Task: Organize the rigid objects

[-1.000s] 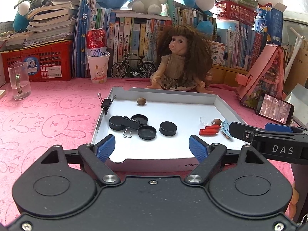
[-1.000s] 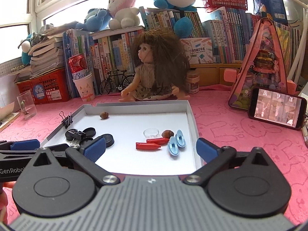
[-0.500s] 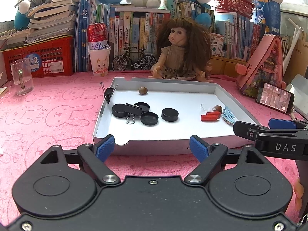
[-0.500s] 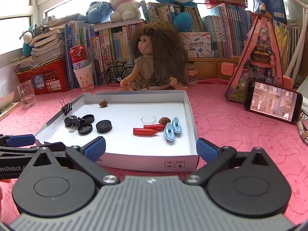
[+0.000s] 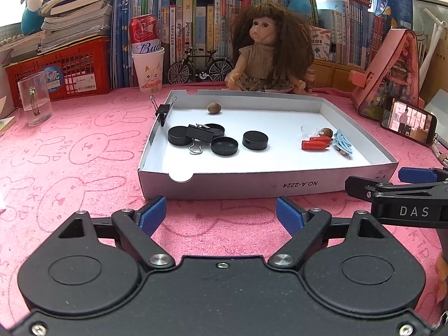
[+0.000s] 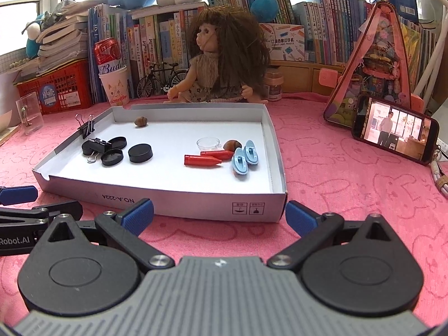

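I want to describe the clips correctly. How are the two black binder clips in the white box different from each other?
Place: one binder clip is clamped onto the left wall of the white box; the other binder clip lies loose on the floor among the black round caps.
Pose: the clamped one's wire handles stick up; the loose one's lie flat.
Both are black with silver wire handles.

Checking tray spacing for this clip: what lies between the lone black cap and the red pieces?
Nothing: between the lone black cap and the red pieces only bare white tray floor shows, clearest in the left wrist view.
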Demonstrator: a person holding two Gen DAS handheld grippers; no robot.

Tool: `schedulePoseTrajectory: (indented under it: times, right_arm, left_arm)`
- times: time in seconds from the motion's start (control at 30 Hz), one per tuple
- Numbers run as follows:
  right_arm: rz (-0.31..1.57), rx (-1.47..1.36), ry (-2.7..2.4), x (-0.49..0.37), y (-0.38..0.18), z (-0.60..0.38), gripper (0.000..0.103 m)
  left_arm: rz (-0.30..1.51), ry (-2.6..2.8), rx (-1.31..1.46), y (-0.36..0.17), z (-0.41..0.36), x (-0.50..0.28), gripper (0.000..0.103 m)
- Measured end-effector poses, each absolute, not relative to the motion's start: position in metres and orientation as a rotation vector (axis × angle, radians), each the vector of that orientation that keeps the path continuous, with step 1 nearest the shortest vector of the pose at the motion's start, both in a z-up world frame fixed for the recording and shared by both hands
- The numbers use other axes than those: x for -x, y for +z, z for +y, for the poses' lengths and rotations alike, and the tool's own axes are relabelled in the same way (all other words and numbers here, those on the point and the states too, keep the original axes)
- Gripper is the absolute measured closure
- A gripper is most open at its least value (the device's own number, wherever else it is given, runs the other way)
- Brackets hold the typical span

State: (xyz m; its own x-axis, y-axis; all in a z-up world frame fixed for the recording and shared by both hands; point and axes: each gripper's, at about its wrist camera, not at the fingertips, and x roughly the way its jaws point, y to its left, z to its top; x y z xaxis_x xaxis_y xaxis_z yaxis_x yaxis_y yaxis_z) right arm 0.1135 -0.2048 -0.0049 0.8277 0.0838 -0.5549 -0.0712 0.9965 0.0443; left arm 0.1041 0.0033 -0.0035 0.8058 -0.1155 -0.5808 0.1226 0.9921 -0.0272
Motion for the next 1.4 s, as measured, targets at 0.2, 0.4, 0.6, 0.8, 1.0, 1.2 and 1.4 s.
schedulePoseTrajectory:
  times: [0.2,0.4,0.6,0.8,1.0,1.2,1.4]
  right_arm:
    - [0.637,-0.021,0.062,-0.12,-0.011,-0.206,0.0]
    - [0.683,-0.024,0.049,-0.126,-0.016,-0.206,0.0]
    - [0.694,0.009,0.042,-0.127,-0.017,-0.202,0.0]
    - [0.695,0.012,0.041,-0.127,-0.018,-0.201,0.0]
    - [0.695,0.012,0.041,-0.127,-0.018,-0.201,0.0]
    - [0.695,0.012,0.041,-0.127,-0.018,-0.201,0.0]
    - [0.695,0.012,0.041,-0.127,-0.018,-0.201,0.0]
  left_arm:
    - [0.645,-0.102,-0.021,-0.009,0.002,-0.108,0.018]
    - [0.647,-0.082,-0.037,-0.014,0.0,-0.11,0.016]
    - [0.643,-0.079,-0.034,-0.016,0.001,-0.111,0.013]
    - [0.653,-0.07,-0.031,-0.018,0.002,-0.114,0.005]
    - [0.661,-0.063,-0.029,-0.018,0.003,-0.116,0.002]
    - [0.663,-0.063,-0.029,-0.018,0.002,-0.117,0.001]
    - [0.663,-0.063,-0.028,-0.018,0.002,-0.117,0.0]
